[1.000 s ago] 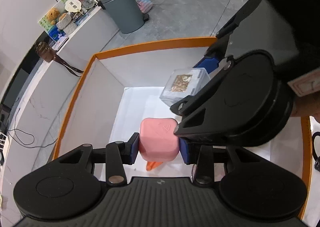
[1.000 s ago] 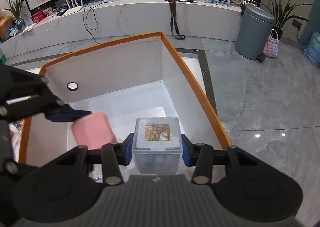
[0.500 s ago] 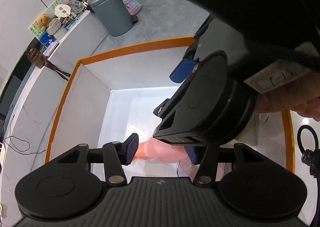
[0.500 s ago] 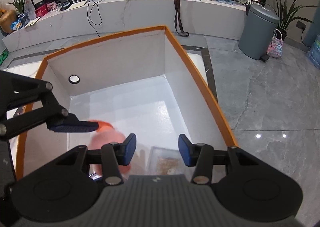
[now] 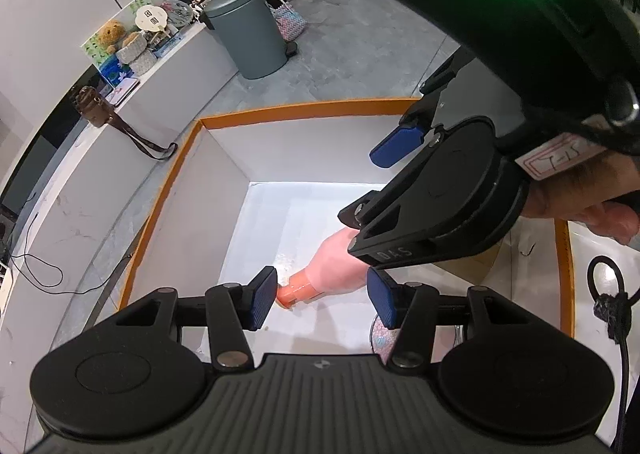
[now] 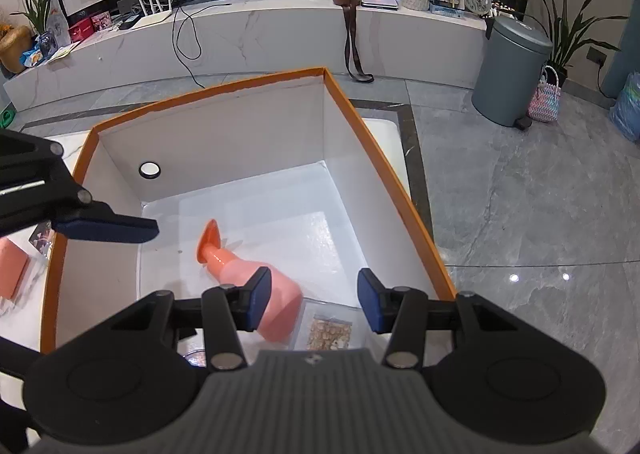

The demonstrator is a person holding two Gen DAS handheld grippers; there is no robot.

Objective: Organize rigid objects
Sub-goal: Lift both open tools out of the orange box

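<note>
While both tools hang over the box, nothing sits between either pair of pads.
Left hand-held gripper (image 5: 322,300): released; jaws have just been opening, blue pads parted, empty. The pink bottle lies below the gap, on the box floor, clear of the pads.
Right hand-held gripper (image 6: 314,304): released, pads apart, gripping nothing; the clear case lies beneath it, not touched.
Pink bottle (image 6: 248,274): on its side on the white floor of the box, orange cap pointing toward the far wall, wide base toward the near side.
Clear case (image 6: 330,332): flat on the box floor, just beside the bottle's base, by the right-hand wall; printed picture faces up.
Box (image 6: 380,158): white inside, orange rim, open top; a round black-ringed hole in its far wall.
Hand (image 5: 588,206): wraps the right tool's handle, seen from the left wrist camera.
Outside the box: a pink block (image 6: 12,268) on the tabletop, left of the orange rim.
Background: grey bin (image 6: 512,72) on the tiled floor.
</note>
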